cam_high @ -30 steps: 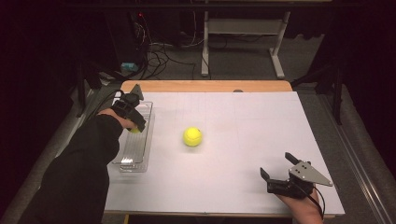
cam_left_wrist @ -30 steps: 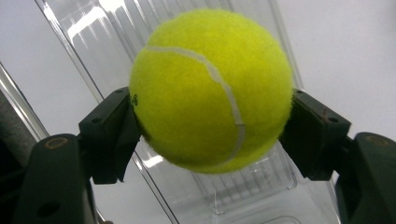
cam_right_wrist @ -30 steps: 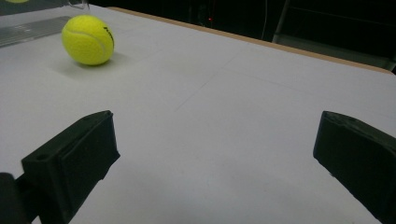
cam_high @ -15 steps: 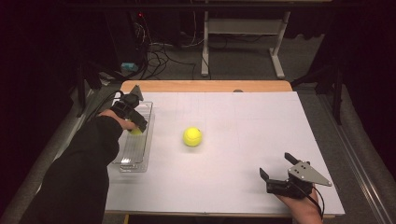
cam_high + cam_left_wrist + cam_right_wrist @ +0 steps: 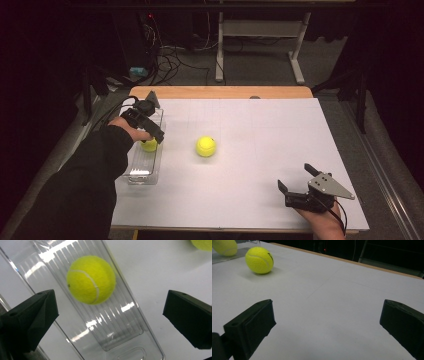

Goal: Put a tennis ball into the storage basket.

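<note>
High view overhead; tongs views close; shared ball (image 5: 206, 146).

In my left gripper view the second tennis ball (image 5: 202, 244) is cut off at one o'clock. My sleeve (image 5: 95, 165) hides the clear tray's (image 5: 142, 172) nine o'clock wall in the high view.

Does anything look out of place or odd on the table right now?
Nothing stands out. One tennis ball lies in the clear tray under the open left gripper; the other ball sits loose on the white tabletop, undamaged.
</note>
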Tool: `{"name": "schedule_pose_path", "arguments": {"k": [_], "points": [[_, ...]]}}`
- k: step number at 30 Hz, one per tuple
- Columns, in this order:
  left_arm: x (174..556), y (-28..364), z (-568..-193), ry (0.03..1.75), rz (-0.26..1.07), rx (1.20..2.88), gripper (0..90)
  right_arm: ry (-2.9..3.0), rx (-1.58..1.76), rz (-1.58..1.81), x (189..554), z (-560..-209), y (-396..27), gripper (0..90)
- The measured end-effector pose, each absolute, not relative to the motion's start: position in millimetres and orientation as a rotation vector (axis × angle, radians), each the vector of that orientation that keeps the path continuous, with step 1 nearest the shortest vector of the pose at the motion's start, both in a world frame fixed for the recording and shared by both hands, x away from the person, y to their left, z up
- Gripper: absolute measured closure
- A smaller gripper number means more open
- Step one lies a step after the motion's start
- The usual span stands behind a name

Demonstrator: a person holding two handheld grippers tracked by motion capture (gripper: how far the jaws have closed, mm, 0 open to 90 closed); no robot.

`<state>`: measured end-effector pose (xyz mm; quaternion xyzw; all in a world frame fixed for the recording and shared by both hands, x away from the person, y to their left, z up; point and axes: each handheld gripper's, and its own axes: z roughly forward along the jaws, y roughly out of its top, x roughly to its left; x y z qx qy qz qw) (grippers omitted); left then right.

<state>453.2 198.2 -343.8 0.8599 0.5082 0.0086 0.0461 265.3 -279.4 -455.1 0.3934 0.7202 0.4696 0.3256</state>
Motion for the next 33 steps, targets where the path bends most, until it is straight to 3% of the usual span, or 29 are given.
{"name": "schedule_pose_path", "arguments": {"k": [33], "points": [[421.7,107.6,-336.7,1.263,-0.005,2.715,0.6,1.873,1.053,1.241,268.6,-453.8,-278.7,0.0]]}}
